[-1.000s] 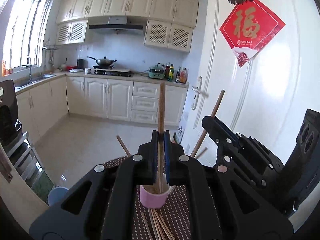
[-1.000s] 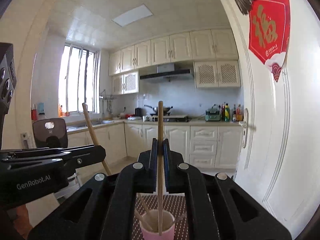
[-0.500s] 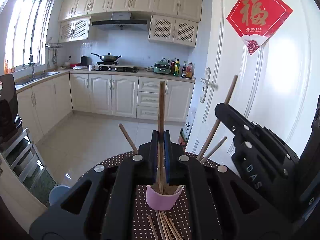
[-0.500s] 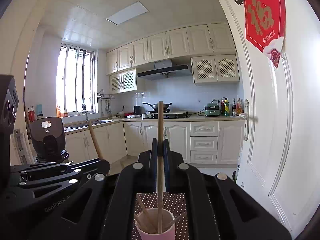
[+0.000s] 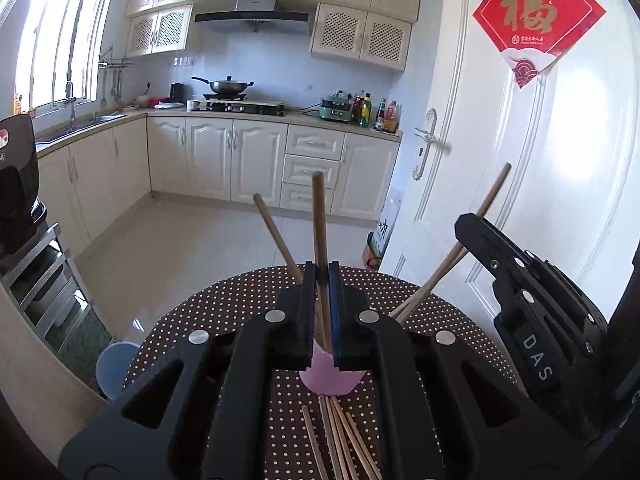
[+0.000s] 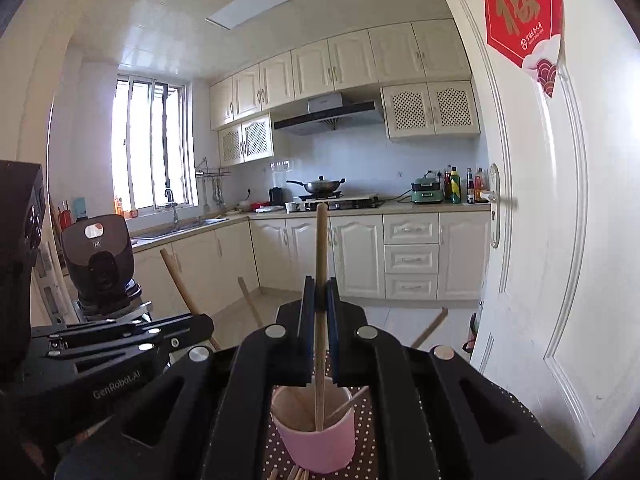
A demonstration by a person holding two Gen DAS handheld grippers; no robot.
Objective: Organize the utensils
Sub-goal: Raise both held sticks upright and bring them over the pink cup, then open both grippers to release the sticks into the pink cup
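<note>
The left gripper (image 5: 322, 280) is clamped on an upright wooden chopstick (image 5: 320, 224), its jaws nearly touching, and hangs over the pink cup (image 5: 330, 376) that stands near the middle of the round dotted table (image 5: 224, 312). The right gripper (image 6: 319, 292) is likewise closed tight on its own chopstick (image 6: 321, 248), whose lower end reaches down inside the cup (image 6: 320, 444).

Only the left wrist view shows the loose chopsticks (image 5: 340, 436) lying flat on the table, fanned between the cup and the near edge; the right wrist view catches just their tips at the bottom. The left view hides the cup's mouth behind the jaws. The right view looks into it and shows other chopsticks leaning against its wall.

Each view shows the other gripper beside it: the right one (image 5: 520, 292) at the right, the left one (image 6: 120, 340) at the left.
</note>
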